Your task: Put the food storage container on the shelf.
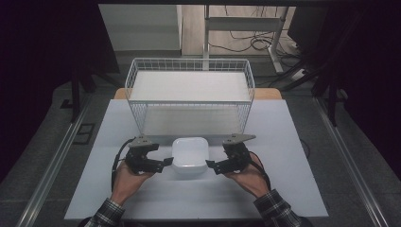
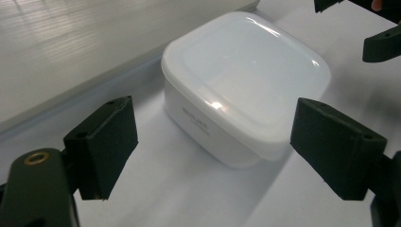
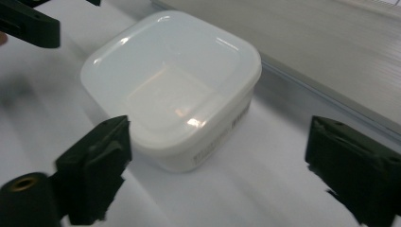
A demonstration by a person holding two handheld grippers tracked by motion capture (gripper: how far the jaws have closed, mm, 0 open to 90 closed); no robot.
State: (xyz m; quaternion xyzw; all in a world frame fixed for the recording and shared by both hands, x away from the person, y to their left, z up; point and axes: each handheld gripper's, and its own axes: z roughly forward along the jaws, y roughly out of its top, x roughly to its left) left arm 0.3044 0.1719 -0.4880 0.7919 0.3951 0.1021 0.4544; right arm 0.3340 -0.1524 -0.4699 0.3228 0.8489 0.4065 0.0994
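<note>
The white box (image 1: 189, 155) is looking light, stiff and slippery. Both grippers, left (image 1: 165, 163) and right (image 1: 211, 165), are waiting with fingers spread wide, pinching nothing. Squeezing its two side walls is looking best.

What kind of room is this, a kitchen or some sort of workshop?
Most likely a lab or test bench, not a kitchen. A white wire basket and a lidded plastic container sit on a plain white table, loose cables trail on the floor behind, and dark screens flank the table.

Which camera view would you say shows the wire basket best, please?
The high view: the whole white wire basket stands there behind the lidded white container, all four mesh walls visible. The left gripper view and right gripper view catch just a pale strip along its base, beyond the container, with no mesh to be made out.
</note>
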